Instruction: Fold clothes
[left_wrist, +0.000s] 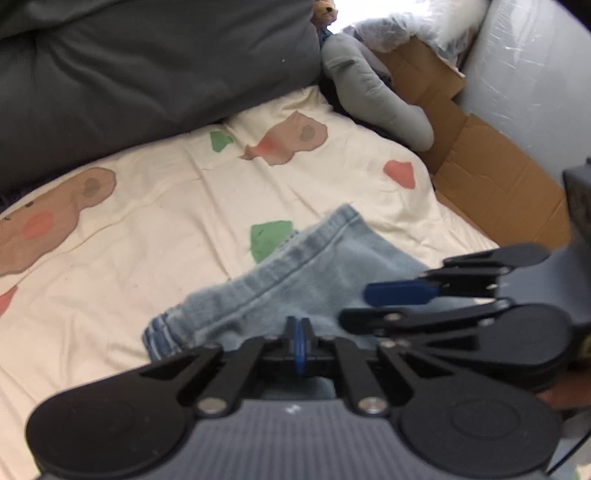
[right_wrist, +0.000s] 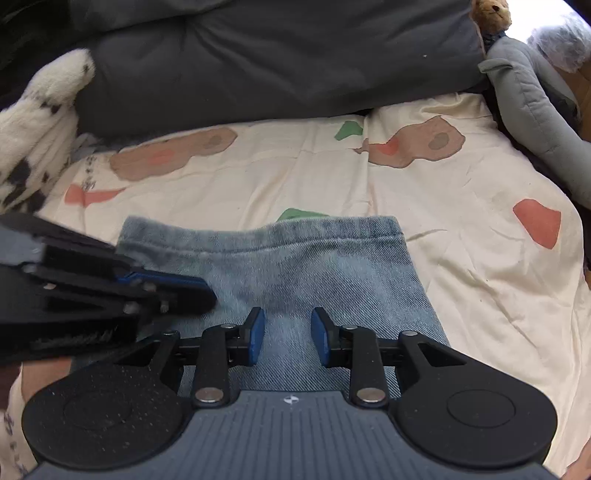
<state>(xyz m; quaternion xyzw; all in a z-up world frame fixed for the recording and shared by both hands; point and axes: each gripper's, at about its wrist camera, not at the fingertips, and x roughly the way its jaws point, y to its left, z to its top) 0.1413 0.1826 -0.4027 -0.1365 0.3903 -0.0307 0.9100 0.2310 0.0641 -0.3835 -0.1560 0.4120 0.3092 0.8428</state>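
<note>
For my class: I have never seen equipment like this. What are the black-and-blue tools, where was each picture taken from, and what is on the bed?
These are two hand-held grippers; a person carries one in each hand, each with a camera looking along its jaws. One picture is from the left gripper, whose jaws are shut; whether they pinch fabric is unclear. The other is from the right gripper, jaws open, nothing between them. A folded denim garment lies on a cream patterned sheet, with a dark grey duvet behind.

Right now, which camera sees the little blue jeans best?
The right wrist view: the folded jeans lie nearly whole and flat on the sheet, hem edge clear. The left wrist view shows them slanted, with both claws covering part.
</note>
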